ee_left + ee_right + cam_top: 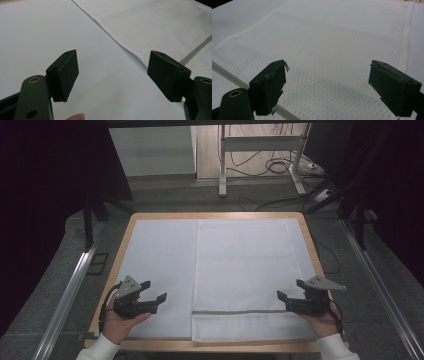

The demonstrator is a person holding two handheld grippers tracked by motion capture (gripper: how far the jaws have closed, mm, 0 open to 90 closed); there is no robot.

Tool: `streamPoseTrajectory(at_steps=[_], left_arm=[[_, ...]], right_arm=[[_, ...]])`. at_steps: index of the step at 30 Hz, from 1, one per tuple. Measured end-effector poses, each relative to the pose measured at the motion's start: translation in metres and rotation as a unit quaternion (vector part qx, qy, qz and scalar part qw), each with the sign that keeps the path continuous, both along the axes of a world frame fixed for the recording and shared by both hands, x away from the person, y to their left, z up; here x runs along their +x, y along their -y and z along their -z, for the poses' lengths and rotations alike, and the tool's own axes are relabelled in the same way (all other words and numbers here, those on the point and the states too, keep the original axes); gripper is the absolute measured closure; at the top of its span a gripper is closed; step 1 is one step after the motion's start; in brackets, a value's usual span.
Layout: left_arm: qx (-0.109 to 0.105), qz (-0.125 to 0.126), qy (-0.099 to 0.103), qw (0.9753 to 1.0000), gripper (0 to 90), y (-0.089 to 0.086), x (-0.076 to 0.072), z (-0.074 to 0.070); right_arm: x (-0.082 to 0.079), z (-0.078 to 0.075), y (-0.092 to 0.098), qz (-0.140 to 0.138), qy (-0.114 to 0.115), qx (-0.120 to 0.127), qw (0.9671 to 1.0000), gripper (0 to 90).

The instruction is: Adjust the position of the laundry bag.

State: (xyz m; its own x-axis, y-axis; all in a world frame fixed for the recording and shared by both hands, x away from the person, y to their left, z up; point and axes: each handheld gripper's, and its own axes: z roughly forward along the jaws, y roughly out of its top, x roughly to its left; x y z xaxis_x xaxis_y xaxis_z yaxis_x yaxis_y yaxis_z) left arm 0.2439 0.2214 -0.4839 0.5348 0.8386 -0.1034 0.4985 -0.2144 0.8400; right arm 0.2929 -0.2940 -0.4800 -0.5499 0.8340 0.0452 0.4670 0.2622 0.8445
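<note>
Scene: A person at a wood-edged worktop (125, 232) holds a hand-held gripper in each hand, one on either side of a white towel (245, 265).

Towel: Spread flat on the right half of the worktop, lying on a white sheet (160, 265) that covers the surface. Its weave is a fine waffle mesh, seen close in the right gripper view (332, 45). A narrow grey stripe (240, 311) crosses it near the edge closest to the person; the same stripe shows in the left gripper view (197, 51) and the right gripper view (227, 72).

Left hand-held gripper (153, 291): Held in the left hand (120, 322) above the bare sheet, near the front-left of the worktop and just left of the towel's long edge. Its jaws stand wide apart with nothing between them. In the left gripper view (112, 75) the sheet (50, 30) lies under the jaws and the towel (160, 27) runs past on the right.

Right hand-held gripper (289, 290): Held in the right hand (322, 322) at the towel's front-right corner, near the stripe's end. Jaws spread wide, gripping nothing. In the right gripper view (328, 82) they hover over the weave.

Sleeves: White cuffs (97, 350) enter from the bottom of the high view.

Writing: No brand, label or lettering can be read on the towel, the sheet or either tool.

Surroundings: Grey floor (350, 250) around the worktop, with black cables (280, 167) lying by the metal legs of a farther table (222, 170).
</note>
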Motion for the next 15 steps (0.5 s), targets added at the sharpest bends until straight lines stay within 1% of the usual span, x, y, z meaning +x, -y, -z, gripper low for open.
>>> streamPoseTrajectory(at_steps=[3,5,7,11,13,15], left_arm=[[-0.004,-0.003,-0.005,1.0,24.2,0.0,0.002,0.003],[-0.008,0.002,-0.011,0.9999,23.0,0.0,0.005,0.005],[-0.005,0.007,-0.018,0.9998,22.7,0.002,0.008,0.007],[-0.019,0.008,-0.034,0.9992,21.9,0.0,0.007,0.012],[-0.025,0.006,-0.035,0.9991,22.1,-0.001,0.008,0.012],[-0.027,0.009,-0.034,0.999,22.6,0.0,0.009,0.012]], right_arm=[[0.0,0.002,0.0,0.001,0.0,0.002,1.0,14.2],[-0.003,0.005,-0.003,-0.006,-0.003,-0.001,1.0,14.4],[-0.004,0.005,-0.004,-0.009,-0.002,-0.004,0.9999,14.4],[-0.008,0.001,-0.007,-0.014,0.006,-0.008,0.9999,14.7],[-0.009,0.002,-0.008,-0.012,0.008,-0.013,0.9998,14.8],[-0.009,0.003,-0.008,-0.012,0.006,-0.012,0.9998,14.9]])
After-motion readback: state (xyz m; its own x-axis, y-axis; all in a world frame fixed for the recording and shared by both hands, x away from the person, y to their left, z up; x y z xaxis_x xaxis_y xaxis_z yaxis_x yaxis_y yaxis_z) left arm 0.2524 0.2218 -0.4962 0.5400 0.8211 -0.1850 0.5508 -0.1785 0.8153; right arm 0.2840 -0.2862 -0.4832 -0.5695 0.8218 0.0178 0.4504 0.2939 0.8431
